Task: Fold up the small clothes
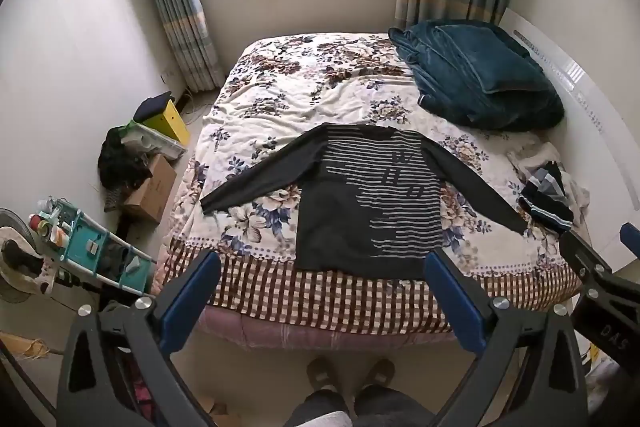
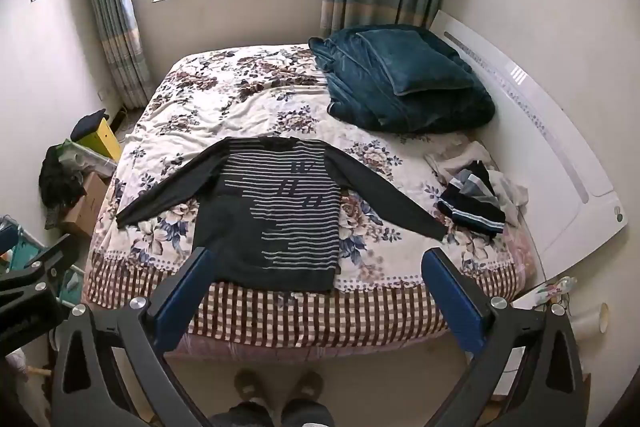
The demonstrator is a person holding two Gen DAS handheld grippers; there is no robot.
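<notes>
At the foot of the floral-quilted bed (image 1: 304, 87), a dark long-sleeved striped knit sweater (image 1: 360, 199) lies spread flat, unfolded, while the left gripper (image 1: 322, 291) and right gripper (image 2: 316, 287) hover wide open and empty, likely next reaching for a sleeve.
</notes>
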